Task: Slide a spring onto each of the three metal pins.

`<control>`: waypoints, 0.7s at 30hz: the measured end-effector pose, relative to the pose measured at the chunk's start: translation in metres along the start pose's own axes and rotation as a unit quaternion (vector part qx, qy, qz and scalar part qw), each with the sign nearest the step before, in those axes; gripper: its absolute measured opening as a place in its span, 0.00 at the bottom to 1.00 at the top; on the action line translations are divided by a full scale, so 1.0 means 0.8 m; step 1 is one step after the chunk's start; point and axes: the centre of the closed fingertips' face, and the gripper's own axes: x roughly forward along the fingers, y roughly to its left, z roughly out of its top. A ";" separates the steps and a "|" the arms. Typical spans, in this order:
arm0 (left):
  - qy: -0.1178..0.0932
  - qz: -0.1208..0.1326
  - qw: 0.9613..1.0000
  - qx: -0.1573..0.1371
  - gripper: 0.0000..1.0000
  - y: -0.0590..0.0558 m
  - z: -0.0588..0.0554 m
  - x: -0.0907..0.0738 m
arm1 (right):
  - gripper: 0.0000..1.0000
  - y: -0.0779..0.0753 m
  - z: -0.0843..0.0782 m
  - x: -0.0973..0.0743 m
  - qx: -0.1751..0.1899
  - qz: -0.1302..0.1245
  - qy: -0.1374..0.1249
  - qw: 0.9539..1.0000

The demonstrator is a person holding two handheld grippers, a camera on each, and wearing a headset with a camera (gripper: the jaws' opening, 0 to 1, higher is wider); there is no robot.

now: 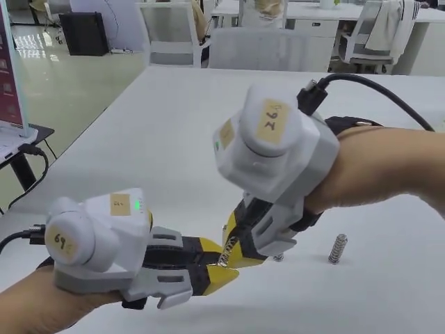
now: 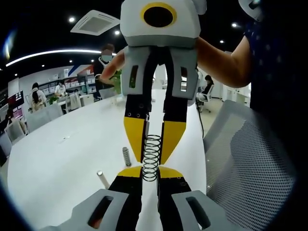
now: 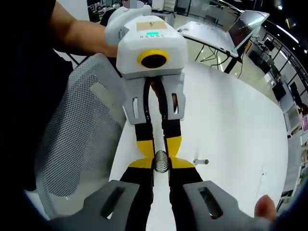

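White workbench (image 1: pixel 174 125) spreads under two claws that meet tip to tip. The left gripper (image 1: pixel 221 270) and the right gripper (image 1: pixel 233 252) are both clamped on one spring (image 1: pixel 224 255), an end in each. Beside the right gripper's tips stand two pins: a bare pin (image 2: pixel 102 179) nearer, and a sprung pin (image 1: pixel 337 248) farther off, wearing the second spring.

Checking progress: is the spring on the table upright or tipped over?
Upright: the spring stands on end on the table, near a bare pin.
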 end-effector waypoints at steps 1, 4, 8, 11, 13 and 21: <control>0.000 0.000 1.000 0.000 0.03 0.000 0.000 0.000 | 0.08 0.000 0.001 0.000 -0.001 0.000 0.000 1.000; 0.000 -0.001 1.000 0.001 0.03 0.000 0.001 0.001 | 0.08 0.000 0.003 0.000 -0.003 0.000 0.000 1.000; 0.000 -0.001 1.000 0.002 0.03 0.000 0.001 0.001 | 0.08 0.000 0.003 0.000 -0.002 0.000 0.001 1.000; -0.001 0.001 1.000 0.001 0.03 0.001 0.000 0.001 | 0.08 0.000 0.003 0.000 -0.004 0.001 0.001 1.000; 0.000 0.001 1.000 0.002 0.03 0.001 -0.001 0.001 | 0.08 -0.001 0.003 0.001 -0.004 0.001 0.003 1.000; 0.000 0.001 1.000 -0.002 0.07 0.002 -0.003 0.001 | 0.08 -0.003 0.002 0.002 -0.004 0.000 0.003 1.000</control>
